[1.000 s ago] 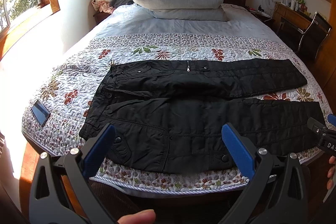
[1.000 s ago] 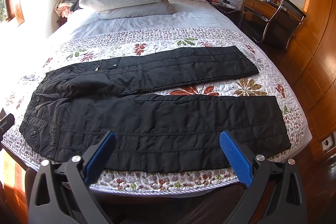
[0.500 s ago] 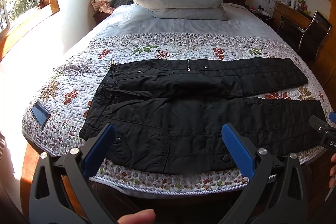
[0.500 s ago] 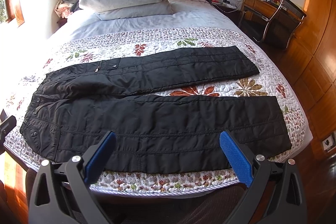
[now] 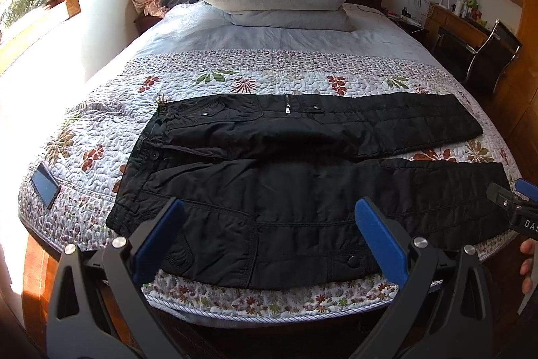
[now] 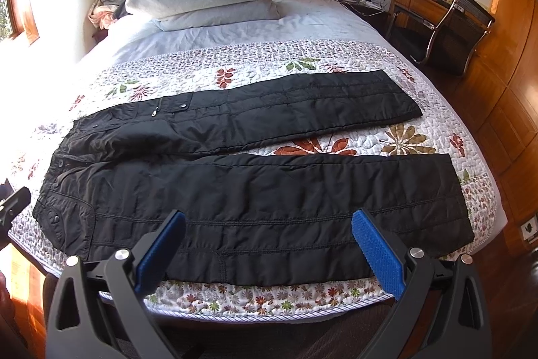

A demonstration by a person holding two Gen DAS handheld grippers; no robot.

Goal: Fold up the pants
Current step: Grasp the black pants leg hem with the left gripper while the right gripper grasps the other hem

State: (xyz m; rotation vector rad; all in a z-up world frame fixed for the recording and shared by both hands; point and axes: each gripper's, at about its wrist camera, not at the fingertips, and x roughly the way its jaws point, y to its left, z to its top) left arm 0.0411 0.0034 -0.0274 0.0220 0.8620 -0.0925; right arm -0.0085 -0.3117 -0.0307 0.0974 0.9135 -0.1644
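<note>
You're at the very start: the black pants lie flat across the quilt at the foot of the bed, waist to your left, legs parted, nothing folded yet. Your left gripper and right gripper both hover spread wide and empty over the near edge. Next, I'd say, pinch the near leg's edge and carry it over the far leg.
</note>
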